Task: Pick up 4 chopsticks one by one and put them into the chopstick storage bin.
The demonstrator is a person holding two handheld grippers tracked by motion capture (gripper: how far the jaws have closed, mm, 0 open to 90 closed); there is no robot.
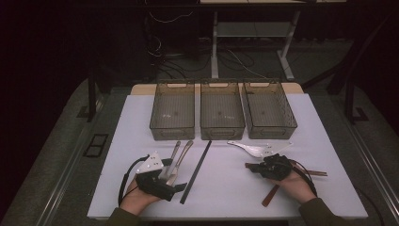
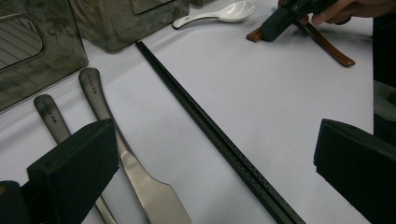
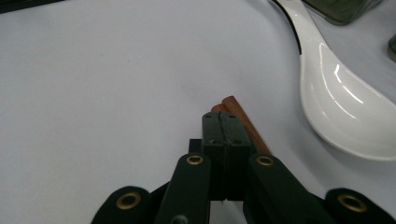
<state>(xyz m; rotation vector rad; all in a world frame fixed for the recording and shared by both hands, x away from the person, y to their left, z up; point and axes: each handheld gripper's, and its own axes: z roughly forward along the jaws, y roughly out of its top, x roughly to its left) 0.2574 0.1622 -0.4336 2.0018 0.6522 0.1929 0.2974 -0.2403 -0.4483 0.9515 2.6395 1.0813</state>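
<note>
Three smoky plastic bins [image 1: 222,113] stand side by side at the far edge of the table [image 1: 141,117], all apparently bare, so the sorting looks barely begun. The right gripper [image 1: 250,165] has its jaws pressed together on the tips of the brown chopsticks [image 3: 236,112], beside the white spoon [image 3: 345,112]. The left gripper [image 1: 181,186] rests with jaws wide apart, holding nothing, over two steel knives [image 2: 100,102] and beside the black chopsticks [image 2: 205,126]. Every utensil is still to be binned.
</note>
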